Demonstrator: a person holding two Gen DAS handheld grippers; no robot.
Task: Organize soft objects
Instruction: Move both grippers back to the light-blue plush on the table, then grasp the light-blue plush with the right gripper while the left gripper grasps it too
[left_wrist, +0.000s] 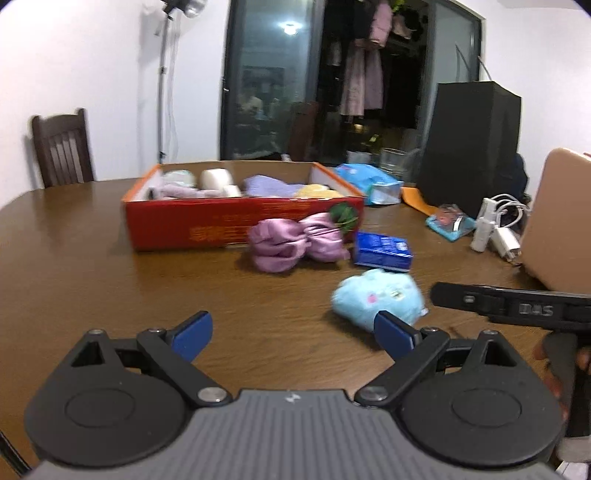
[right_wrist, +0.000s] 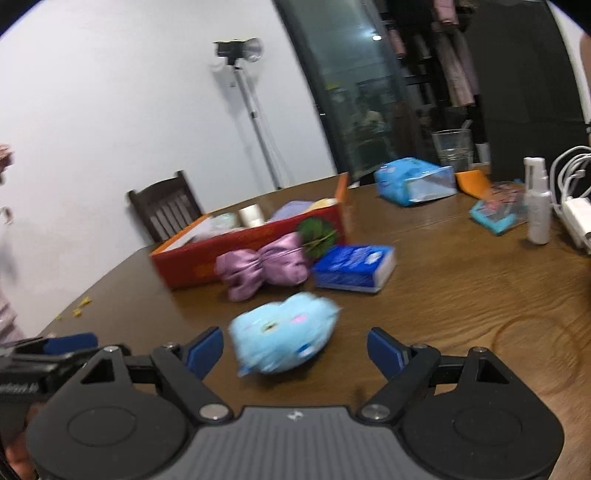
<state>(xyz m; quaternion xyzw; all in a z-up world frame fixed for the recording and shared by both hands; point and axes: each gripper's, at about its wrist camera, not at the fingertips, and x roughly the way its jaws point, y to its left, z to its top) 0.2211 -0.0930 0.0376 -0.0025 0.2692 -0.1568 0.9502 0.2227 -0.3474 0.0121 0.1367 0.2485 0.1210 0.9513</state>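
A dark wooden table (left_wrist: 92, 258) filled the room's near side, with a white wall, a brown chair (left_wrist: 61, 147) and a lamp stand behind it, and a dark glass door further right. At the far left of the clutter stood the red box (left_wrist: 236, 221), open-topped and already holding several pale rolled and folded soft items. Just in front of its right end lay a purple satin pouch (left_wrist: 295, 240) with something green beside it, then a blue tissue pack (left_wrist: 382, 249) close to the pouch's right. Nearer, and apart from both, sat the light-blue plush toy (right_wrist: 282, 332), blurred in both views. Chargers and cables lay at the far right.

The left gripper (left_wrist: 291, 332) hung above bare table with its jaws spread and nothing between them; the plush sat just past its right finger. The right gripper (right_wrist: 295, 349) was also spread, with the plush ahead of its jaws and toward the left finger, not yet pinched.

The step in hand appeared to be picking up the plush with the right gripper. To do it well, it would pay to centre the toy between the fingers first, push in low along the table so the pads meet its fullest part, close gently, then lift clear before carrying it left to the box.
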